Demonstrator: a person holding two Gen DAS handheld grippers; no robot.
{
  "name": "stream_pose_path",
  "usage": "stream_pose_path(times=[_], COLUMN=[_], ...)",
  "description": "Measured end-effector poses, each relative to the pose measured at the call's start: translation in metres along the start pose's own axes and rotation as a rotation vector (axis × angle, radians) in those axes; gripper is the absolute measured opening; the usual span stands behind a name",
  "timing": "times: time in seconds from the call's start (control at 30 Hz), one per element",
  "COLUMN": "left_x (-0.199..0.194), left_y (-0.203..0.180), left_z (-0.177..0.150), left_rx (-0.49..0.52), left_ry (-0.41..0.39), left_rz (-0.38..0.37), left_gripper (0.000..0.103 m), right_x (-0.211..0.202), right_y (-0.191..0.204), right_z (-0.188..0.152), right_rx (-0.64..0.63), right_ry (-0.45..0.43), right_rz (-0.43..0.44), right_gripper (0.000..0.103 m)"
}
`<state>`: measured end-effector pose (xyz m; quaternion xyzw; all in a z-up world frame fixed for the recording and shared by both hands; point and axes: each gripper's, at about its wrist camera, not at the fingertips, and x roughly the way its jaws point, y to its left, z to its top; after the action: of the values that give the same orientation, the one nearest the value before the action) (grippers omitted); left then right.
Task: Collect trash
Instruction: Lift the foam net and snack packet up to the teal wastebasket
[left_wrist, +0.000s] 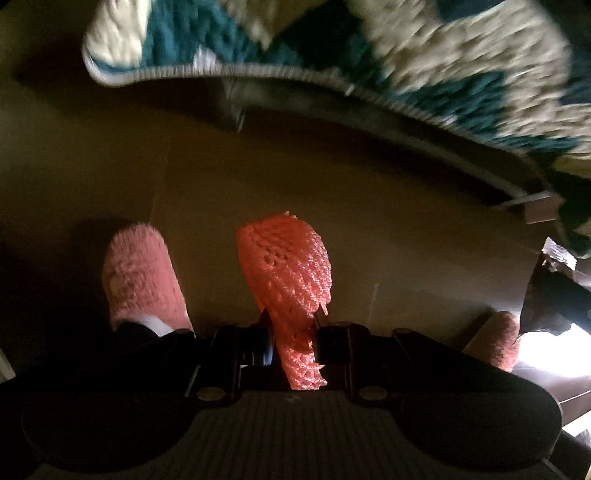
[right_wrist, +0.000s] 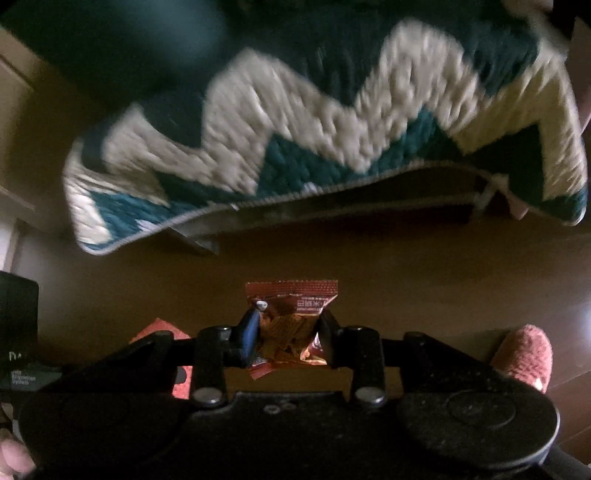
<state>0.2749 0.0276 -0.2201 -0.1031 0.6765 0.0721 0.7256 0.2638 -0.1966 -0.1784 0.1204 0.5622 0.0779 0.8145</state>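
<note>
The pink foam fruit net (left_wrist: 286, 280) was pinched in the left claw (left_wrist: 291, 332), whose jaws stood nearly together on it. The red-brown crinkled snack wrapper (right_wrist: 291, 317) was clamped in the right claw (right_wrist: 288, 336), its jaws narrow. Both pieces hung above the brown floor (left_wrist: 388, 206), so I judged that picking up was done and carrying to a bin came next; no bin was visible. At twelve o'clock lay the teal-and-cream rug edge (right_wrist: 295, 192). A pink fuzzy slipper (left_wrist: 142, 277) stood at nine o'clock, near.
</note>
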Motion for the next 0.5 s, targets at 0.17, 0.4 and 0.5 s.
stream_pose_path(times=[0.17, 0.4, 0.5], left_x=[-0.068, -0.156, -0.193], left_y=[-0.009, -0.012, -0.014], left_z=[-0.009, -0.016, -0.016], left_rx=[0.025, 0.058, 0.072], left_ry=[-0.125, -0.312, -0.398], left_rz=[-0.044, -0.106, -0.12], left_gripper=[0.019, 0.019, 0.019], right_x=[-0.063, -0.145, -0.179], right_y=[0.019, 0.052, 0.062], right_z=[-0.008, -0.005, 0.001], right_rx=[-0.049, -0.16, -0.205], right_ry=[-0.098, -0.25, -0.314], right_rz=[0.034, 0.066, 0.08], right_gripper=[0.033, 0.033, 0.033])
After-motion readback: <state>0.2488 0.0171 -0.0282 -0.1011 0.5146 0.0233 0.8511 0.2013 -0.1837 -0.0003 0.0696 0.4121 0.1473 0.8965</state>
